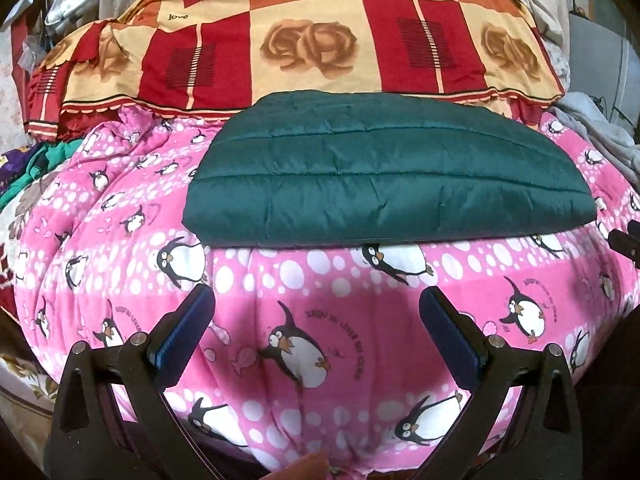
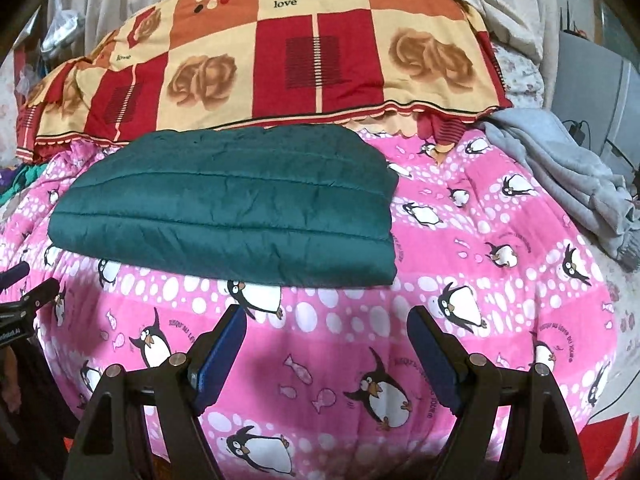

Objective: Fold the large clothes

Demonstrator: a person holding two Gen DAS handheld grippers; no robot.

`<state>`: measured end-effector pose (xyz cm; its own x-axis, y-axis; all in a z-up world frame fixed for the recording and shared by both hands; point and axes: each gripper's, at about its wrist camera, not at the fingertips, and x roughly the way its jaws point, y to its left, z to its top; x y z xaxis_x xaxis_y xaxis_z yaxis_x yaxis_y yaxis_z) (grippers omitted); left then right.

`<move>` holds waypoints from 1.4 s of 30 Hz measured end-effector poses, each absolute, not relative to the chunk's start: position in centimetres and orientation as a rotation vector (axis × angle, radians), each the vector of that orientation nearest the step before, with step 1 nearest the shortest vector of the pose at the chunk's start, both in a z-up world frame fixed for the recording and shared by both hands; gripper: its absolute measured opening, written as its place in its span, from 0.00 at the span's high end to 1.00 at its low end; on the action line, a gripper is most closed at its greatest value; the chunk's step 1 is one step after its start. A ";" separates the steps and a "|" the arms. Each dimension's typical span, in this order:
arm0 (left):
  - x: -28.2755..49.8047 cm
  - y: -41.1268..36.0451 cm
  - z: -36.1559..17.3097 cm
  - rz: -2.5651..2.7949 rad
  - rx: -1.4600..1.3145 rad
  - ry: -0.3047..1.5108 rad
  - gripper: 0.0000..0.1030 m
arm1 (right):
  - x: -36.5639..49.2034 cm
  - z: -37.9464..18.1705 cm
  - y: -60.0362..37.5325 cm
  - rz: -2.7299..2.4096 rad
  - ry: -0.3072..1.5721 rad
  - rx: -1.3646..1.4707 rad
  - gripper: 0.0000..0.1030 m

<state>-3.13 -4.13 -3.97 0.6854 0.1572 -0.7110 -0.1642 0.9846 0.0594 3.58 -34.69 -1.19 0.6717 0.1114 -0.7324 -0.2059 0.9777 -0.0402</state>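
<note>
Left gripper [image 1: 316, 304] and right gripper [image 2: 326, 322] both hover with jaws spread wide and nothing between them, above a pink penguin-print quilt [image 1: 320, 292]. Just beyond them a dark green quilted jacket [image 1: 380, 168] lies folded flat on the quilt. Behind it sits a red-and-cream rose-patterned blanket [image 1: 304, 36]; a grey garment [image 2: 560, 168] lies crumpled to the right.
</note>
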 end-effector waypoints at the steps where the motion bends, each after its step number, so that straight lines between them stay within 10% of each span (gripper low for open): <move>1: -3.1 -4.2 -4.0 0.182 -0.001 0.795 0.01 | 3.5 -1.2 -34.5 0.183 0.807 -0.131 0.21; 36: 5.8 4.0 -5.3 -0.037 -0.138 0.938 0.00 | 12.6 -4.1 -38.6 0.626 0.808 0.134 0.31; 42: 4.5 1.4 -5.1 -0.108 -0.019 0.908 0.01 | 12.7 -3.9 -39.2 0.649 0.810 0.123 0.75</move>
